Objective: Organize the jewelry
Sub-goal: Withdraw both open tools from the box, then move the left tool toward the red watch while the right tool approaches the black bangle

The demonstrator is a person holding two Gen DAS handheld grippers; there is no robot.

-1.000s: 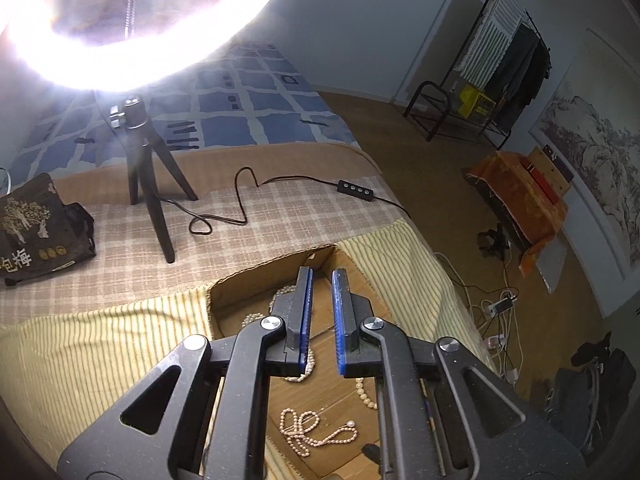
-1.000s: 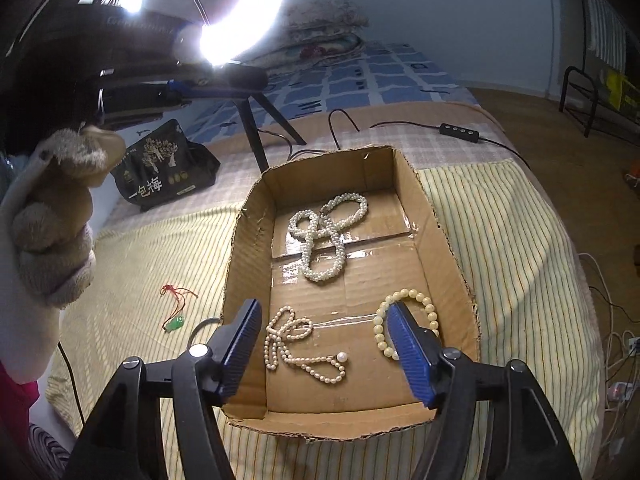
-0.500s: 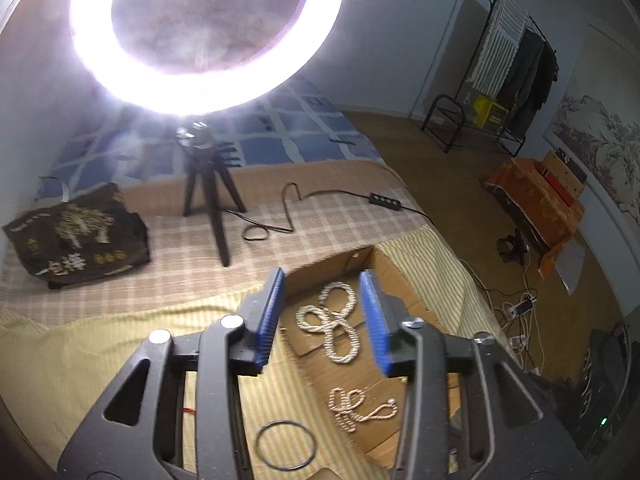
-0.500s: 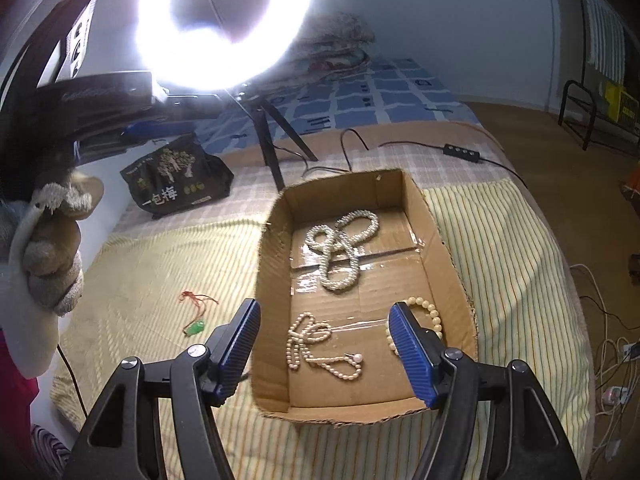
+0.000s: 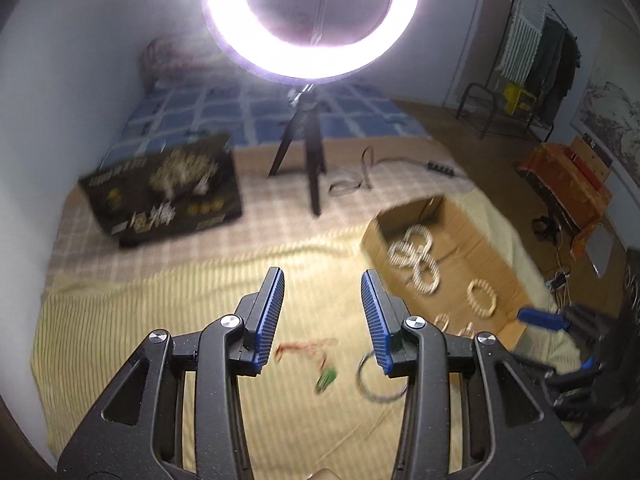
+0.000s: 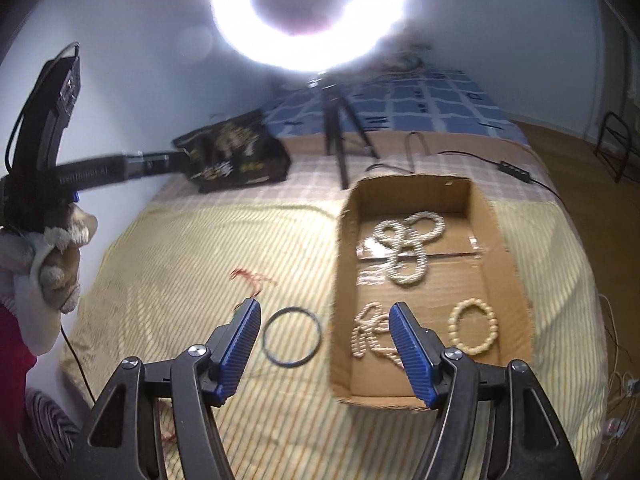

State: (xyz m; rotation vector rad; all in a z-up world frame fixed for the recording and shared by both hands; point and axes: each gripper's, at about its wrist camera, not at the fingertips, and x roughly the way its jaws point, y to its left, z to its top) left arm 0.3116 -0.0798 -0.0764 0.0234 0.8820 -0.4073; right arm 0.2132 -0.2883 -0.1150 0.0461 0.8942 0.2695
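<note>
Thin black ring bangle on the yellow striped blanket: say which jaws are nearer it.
Left, judging by both views. The left gripper hangs just over the bangle; the right gripper sits slightly farther back.

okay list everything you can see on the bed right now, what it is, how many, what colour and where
cardboard box: one, brown, right side of the yellow striped blanket
pearl necklaces: two, white, in box, one far, one near
bead bracelet: one, cream, box's near right
bangle: one, black, on blanket left of box
red cord with green pendant: one, left of bangle
ring light: one, lit, on black tripod
printed bag: one, black, far left
left gripper: open, empty
right gripper: open, empty
</note>
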